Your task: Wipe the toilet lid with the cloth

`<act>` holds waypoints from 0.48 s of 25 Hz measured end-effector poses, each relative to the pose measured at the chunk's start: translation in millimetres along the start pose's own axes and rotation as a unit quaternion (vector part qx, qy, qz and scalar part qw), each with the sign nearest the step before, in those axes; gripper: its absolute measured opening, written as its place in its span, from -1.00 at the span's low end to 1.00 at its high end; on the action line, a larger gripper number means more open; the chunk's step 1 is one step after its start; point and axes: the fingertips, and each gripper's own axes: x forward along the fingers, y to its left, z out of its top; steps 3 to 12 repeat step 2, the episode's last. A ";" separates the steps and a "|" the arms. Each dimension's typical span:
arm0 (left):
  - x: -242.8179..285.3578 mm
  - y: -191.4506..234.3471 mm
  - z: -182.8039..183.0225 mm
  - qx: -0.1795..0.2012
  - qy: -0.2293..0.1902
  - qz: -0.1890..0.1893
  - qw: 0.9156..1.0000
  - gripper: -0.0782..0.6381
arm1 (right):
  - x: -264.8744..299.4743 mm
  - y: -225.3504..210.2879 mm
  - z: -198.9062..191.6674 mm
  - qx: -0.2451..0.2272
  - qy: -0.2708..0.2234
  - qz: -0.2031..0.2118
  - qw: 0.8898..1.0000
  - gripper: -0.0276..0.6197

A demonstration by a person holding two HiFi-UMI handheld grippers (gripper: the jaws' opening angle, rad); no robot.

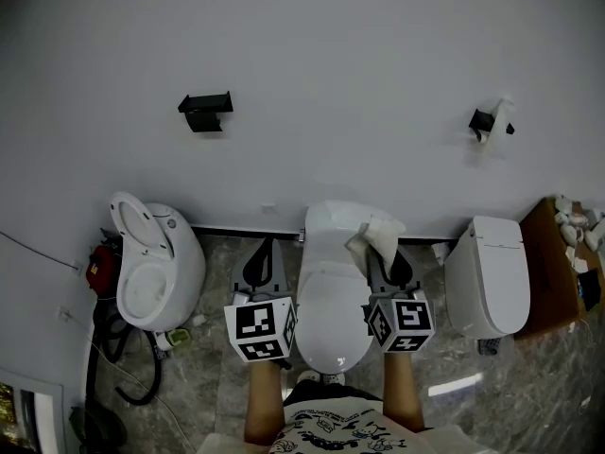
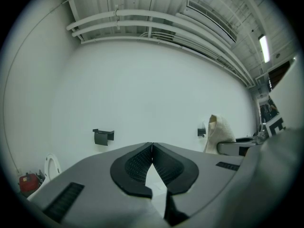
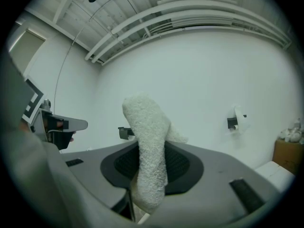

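Cloth (image 3: 148, 127) comes first: the white terry piece is pinched between the jaws of the right gripper (image 3: 151, 158), with a thick fold standing up past the pads and its tail hanging below. It is gripped near the middle, probably so that a loose, padded end is free to drag over a surface. In the head view it hangs above the rear right edge of the toilet lid (image 1: 331, 315), and I cannot tell whether it touches. The lid lies closed, its back end against the wall (image 1: 331, 83), so the wipe looks not yet begun; starting at that far edge and pulling toward the front rim seems the natural stroke. The left gripper (image 2: 152, 148) has its jaws pressed together on nothing and hovers just off the lid's left edge — held aside, I judge, to leave the lid free. Further out stand an open toilet (image 1: 151, 272) at left and a closed toilet (image 1: 487, 272) at right.
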 end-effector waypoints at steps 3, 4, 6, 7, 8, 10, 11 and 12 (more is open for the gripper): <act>0.3 -0.9 1.3 0.000 -0.001 -0.001 1.000 -0.77 | -1.1 -0.4 0.7 -0.001 0.000 -0.001 1.000 -0.55; 0.3 -0.9 1.3 0.000 -0.001 -0.001 1.000 -0.77 | -1.1 -0.4 0.7 -0.001 0.000 -0.001 1.000 -0.55; 0.3 -0.9 1.3 0.000 -0.001 -0.001 1.000 -0.77 | -1.1 -0.4 0.7 -0.001 0.000 -0.001 1.000 -0.55; 0.3 -0.9 1.3 0.000 -0.001 -0.001 1.000 -0.77 | -1.1 -0.4 0.7 -0.001 0.000 -0.001 1.000 -0.55; 0.3 -0.9 1.3 0.000 -0.001 -0.001 1.000 -0.77 | -1.1 -0.4 0.7 -0.001 0.000 -0.001 1.000 -0.55; 0.3 -0.9 1.3 0.000 -0.001 -0.001 1.000 -0.77 | -1.1 -0.4 0.7 -0.001 0.000 -0.001 1.000 -0.55; 0.3 -0.9 1.3 0.000 -0.001 -0.001 1.000 -0.77 | -1.1 -0.4 0.7 -0.001 0.000 -0.001 1.000 -0.55; 0.3 -0.9 1.3 0.000 -0.001 -0.001 1.000 -0.77 | -1.1 -0.4 0.7 -0.001 0.000 -0.001 1.000 -0.55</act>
